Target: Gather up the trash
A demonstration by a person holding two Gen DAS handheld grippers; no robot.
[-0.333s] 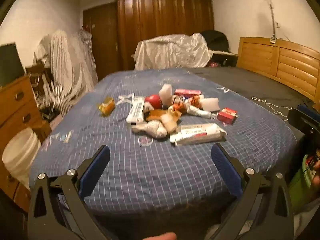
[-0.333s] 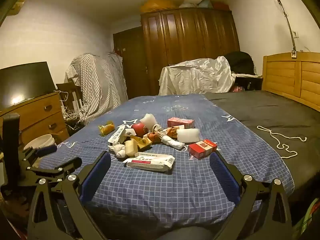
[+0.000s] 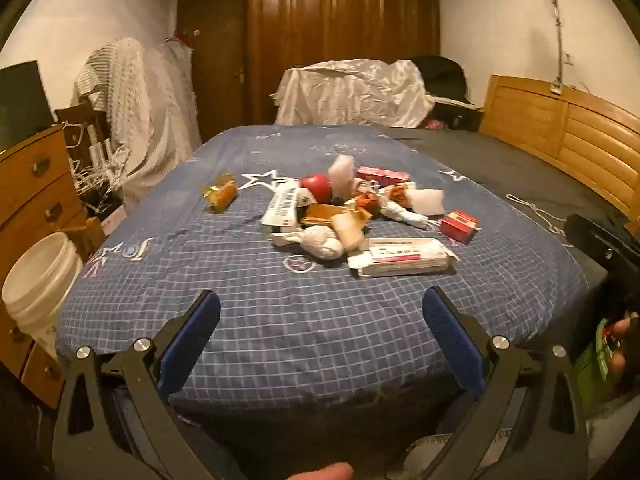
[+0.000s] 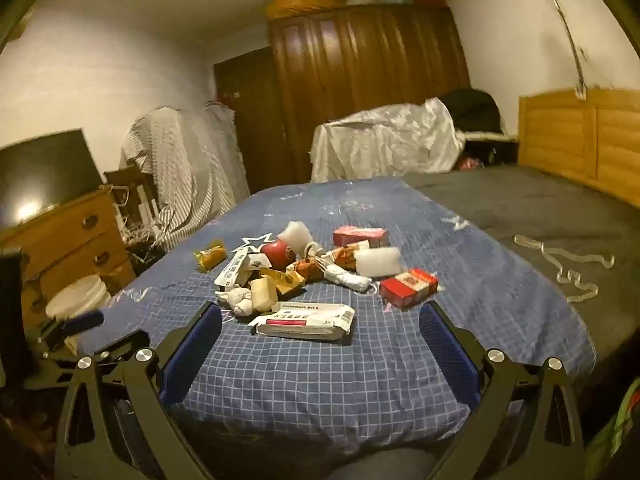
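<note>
A heap of trash lies mid-bed on the blue checked sheet (image 3: 320, 332): a white wipes pack (image 3: 402, 261), a red box (image 3: 459, 225), a crumpled tissue (image 3: 322, 241), a red round lid (image 3: 316, 188) and an orange wrapper (image 3: 221, 197) apart to the left. My left gripper (image 3: 320, 308) hangs open at the bed's near edge, nothing between its blue pads. My right gripper (image 4: 320, 320) is open too, just short of the wipes pack (image 4: 306, 319), with the red box (image 4: 408, 288) beyond its right finger. The left gripper (image 4: 76, 324) shows at the far left of the right wrist view.
A white bucket (image 3: 40, 280) stands on the floor left of the bed, beside a wooden dresser (image 3: 32, 184). A wooden headboard (image 3: 568, 136) runs along the right. A white cord (image 4: 568, 268) lies on the dark sheet. A wardrobe (image 3: 340, 40) and covered furniture stand behind.
Both grippers have moved forward toward the heap, which looks larger and nearer in each view. Both stay open and empty.
</note>
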